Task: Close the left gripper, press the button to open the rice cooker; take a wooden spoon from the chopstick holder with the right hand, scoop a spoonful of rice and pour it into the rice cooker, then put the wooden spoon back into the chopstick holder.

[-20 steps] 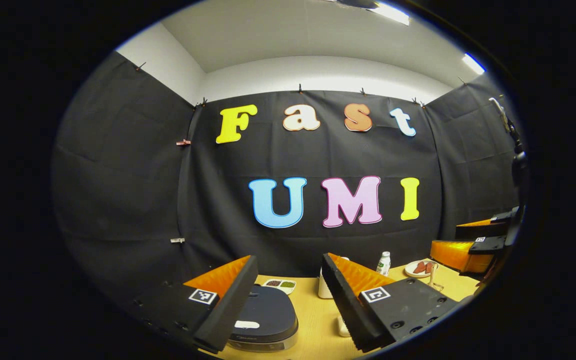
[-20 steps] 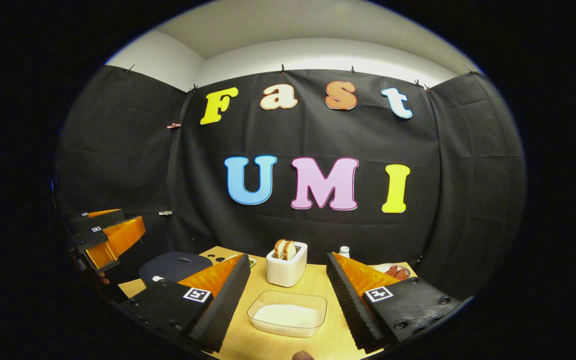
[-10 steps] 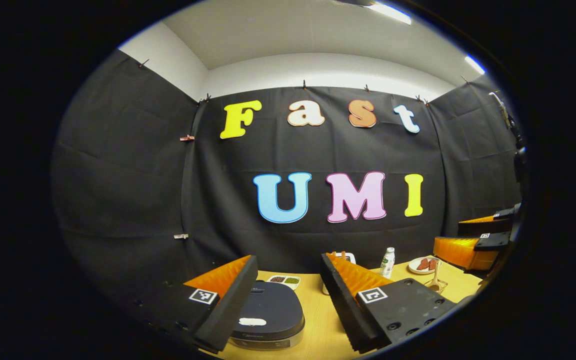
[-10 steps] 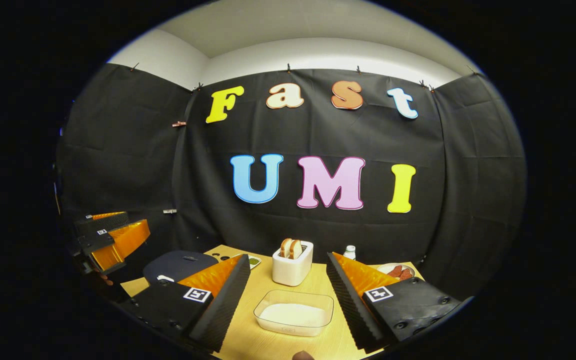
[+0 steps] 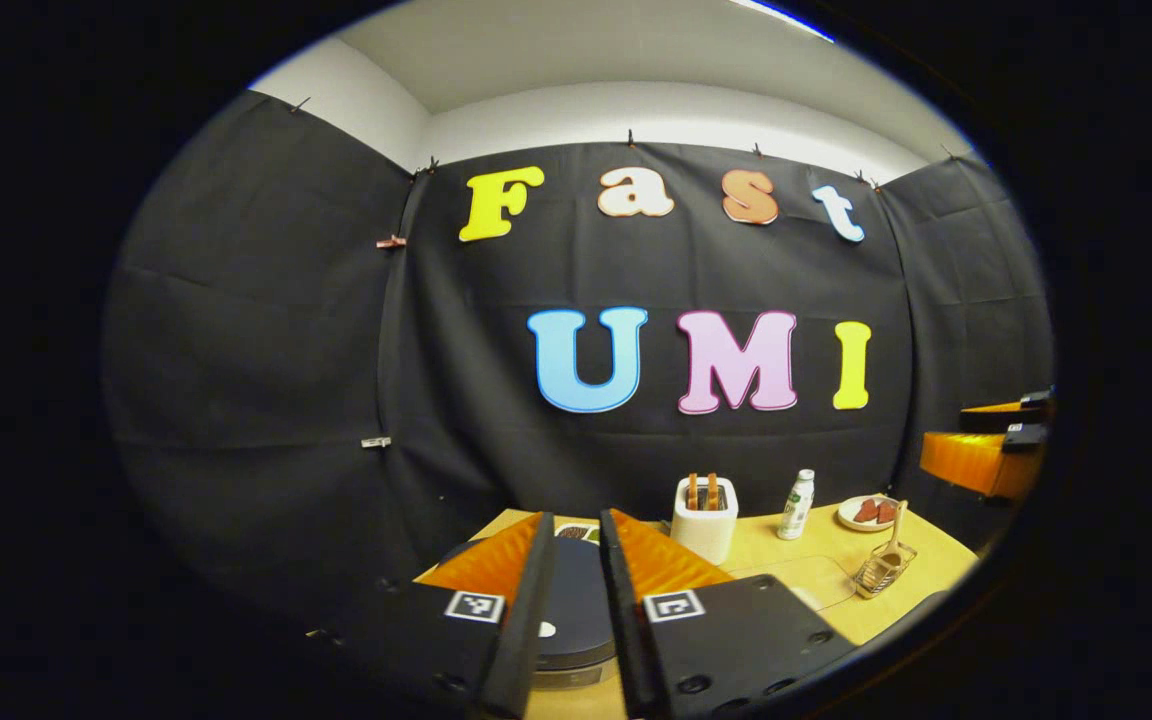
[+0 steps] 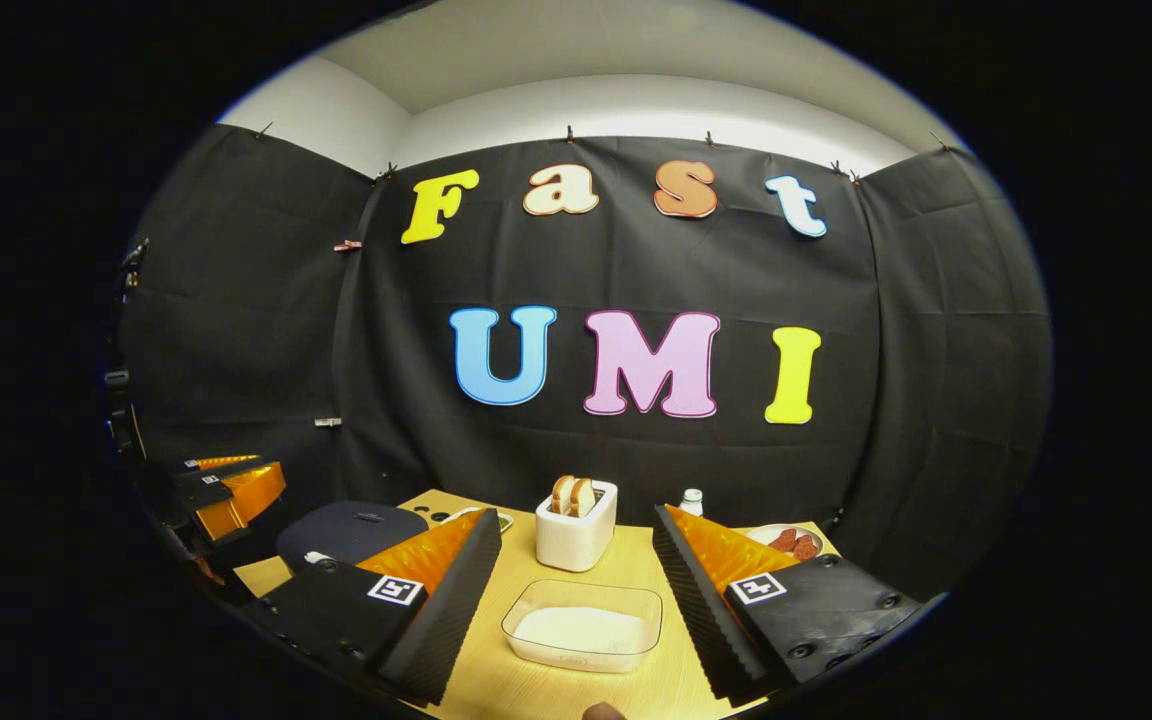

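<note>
Hovering over the cooker (image 5: 576,610), the left tool (image 5: 576,530) is nearly closed, empty. The right tool (image 6: 571,530) gapes wide, empty, above one rice tray (image 6: 582,637). One toaster (image 6: 576,535) holds two slices.

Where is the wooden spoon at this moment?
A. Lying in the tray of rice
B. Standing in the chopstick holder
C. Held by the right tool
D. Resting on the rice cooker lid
B: in the left gripper view the wooden spoon stands upright in the wire chopstick holder on the table's right side, while the right tool is open, with nothing between its fingers.
</note>
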